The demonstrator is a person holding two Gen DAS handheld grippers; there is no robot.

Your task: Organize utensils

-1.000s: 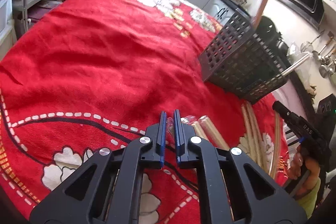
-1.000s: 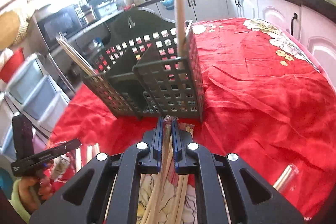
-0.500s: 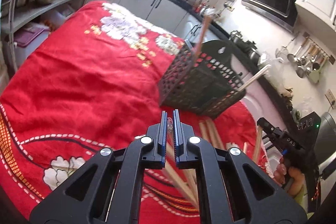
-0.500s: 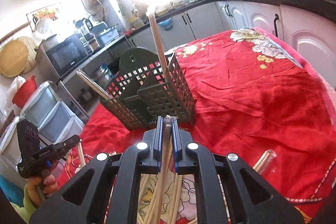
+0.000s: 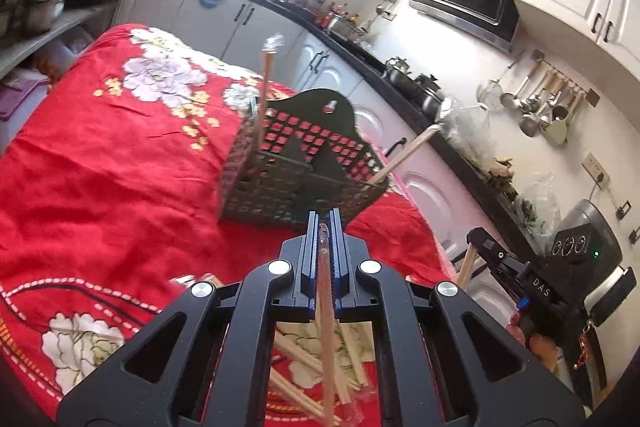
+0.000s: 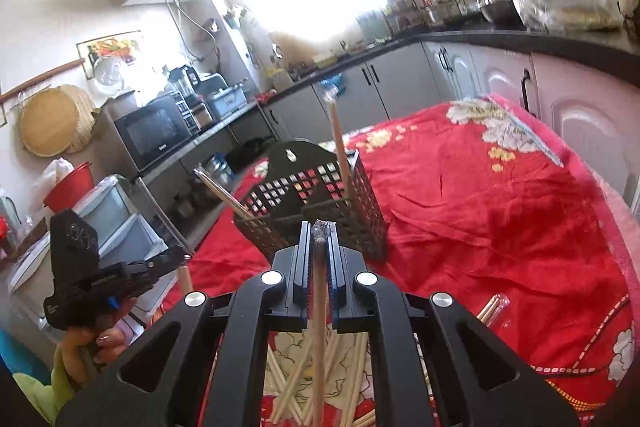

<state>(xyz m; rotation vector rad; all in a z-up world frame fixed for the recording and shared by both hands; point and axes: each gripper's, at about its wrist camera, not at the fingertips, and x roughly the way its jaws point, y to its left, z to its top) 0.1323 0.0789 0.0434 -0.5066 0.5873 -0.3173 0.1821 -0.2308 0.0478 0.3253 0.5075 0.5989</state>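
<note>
A dark perforated utensil basket [image 5: 296,183] stands on the red floral cloth; it also shows in the right wrist view [image 6: 320,211]. Wrapped chopsticks stand in it, one upright [image 5: 264,95] and one leaning out [image 5: 412,147]. My left gripper [image 5: 324,227] is shut on a wrapped pair of chopsticks [image 5: 326,327], held above the cloth in front of the basket. My right gripper [image 6: 319,231] is shut on another wrapped pair of chopsticks [image 6: 318,331], also in front of the basket. Several loose chopsticks [image 6: 296,387] lie on the cloth below both grippers.
The red cloth [image 5: 112,187] covers the whole table. One wrapped pair [image 6: 494,309] lies apart to the right. Kitchen counters and cabinets [image 6: 480,67] ring the table. Shelves with pots [image 5: 48,7] stand at the left.
Both grippers have risen from the cloth, each lifting its pair of chopsticks off the pile. The basket now sits lower and farther in both views.
</note>
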